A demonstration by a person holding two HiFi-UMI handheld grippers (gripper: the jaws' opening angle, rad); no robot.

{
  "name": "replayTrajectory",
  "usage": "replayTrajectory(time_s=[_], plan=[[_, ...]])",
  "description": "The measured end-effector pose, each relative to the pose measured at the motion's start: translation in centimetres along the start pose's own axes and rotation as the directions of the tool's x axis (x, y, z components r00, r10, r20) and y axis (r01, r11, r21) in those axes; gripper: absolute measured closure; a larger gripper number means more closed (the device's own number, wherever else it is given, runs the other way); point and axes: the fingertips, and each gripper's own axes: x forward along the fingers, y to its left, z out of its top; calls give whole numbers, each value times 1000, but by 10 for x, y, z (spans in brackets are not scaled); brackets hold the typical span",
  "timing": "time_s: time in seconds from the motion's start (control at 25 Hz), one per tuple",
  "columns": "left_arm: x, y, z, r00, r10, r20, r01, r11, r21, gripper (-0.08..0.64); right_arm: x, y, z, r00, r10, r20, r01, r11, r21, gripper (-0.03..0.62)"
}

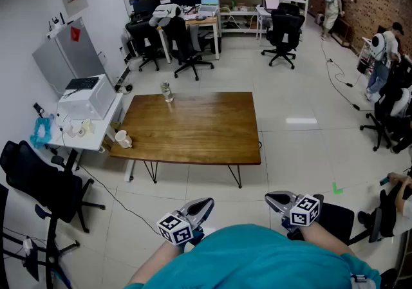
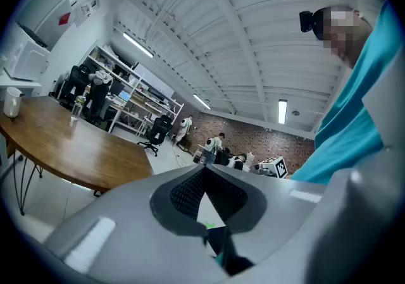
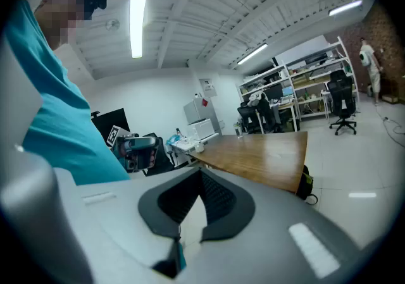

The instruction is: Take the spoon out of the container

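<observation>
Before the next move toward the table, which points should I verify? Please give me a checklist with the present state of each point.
1. Left gripper empty: ok, jaws together on nothing.
2. Right gripper empty: ok, jaws together on nothing.
3. Jaws open for a grasp: not ok, both shut.
4. Glass container found: ok, upright near the wooden table's far edge.
5. Spoon seen inside it: cannot tell, too small.
6. Container in reach: not ok, a stretch of floor lies between.

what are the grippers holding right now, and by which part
Nothing is held: the left gripper and the right gripper both have their jaws shut on empty air.
</observation>
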Motion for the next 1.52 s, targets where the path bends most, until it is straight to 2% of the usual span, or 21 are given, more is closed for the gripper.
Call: replayTrajectory(time_s=[0.24, 0.48, 0.68, 0.88, 1.0, 1.16, 1.24, 1.4, 1.52], plan=[[-77, 37, 24, 999, 37, 7, -37, 999, 7, 558, 74, 46, 8, 1000, 25, -3, -25, 1000, -12, 591], [-173, 94, 66, 994, 104, 38, -105, 994, 30, 558, 192, 101, 28, 992, 106, -62, -109, 992, -56, 591], [-236, 132, 87, 974, 205, 92, -209, 978, 27, 558, 278, 129, 39, 972, 212, -98, -221, 971, -92, 591], [-308, 202, 96, 945, 307, 116, -311, 950, 15, 557, 396, 146, 37, 944, 313, -105, -323, 942, -95, 591], [-324, 258, 95, 918, 376, 129, -381, 924, 19, 558, 463, 125, 26, 915, 386, -119, -398, 913, -90, 591], [-317, 347, 75, 865, 480, 148, -488, 872, 23, 558, 544, 60, -8, 870, 478, -120, -488, 871, -65, 591], [-305, 373, 89, 837, 525, 156, -532, 847, 5, 558, 571, 33, 2, 847, 512, -144, -522, 852, -46, 591], [-287, 427, 108, 793, 586, 165, -588, 808, -39, 558, 626, -8, 23, 782, 595, -186, -611, 791, -39, 589], [-280, 477, 124, 780, 604, 164, -608, 793, -31, 558, 678, -33, 29, 753, 625, -205, -642, 766, -22, 591]])
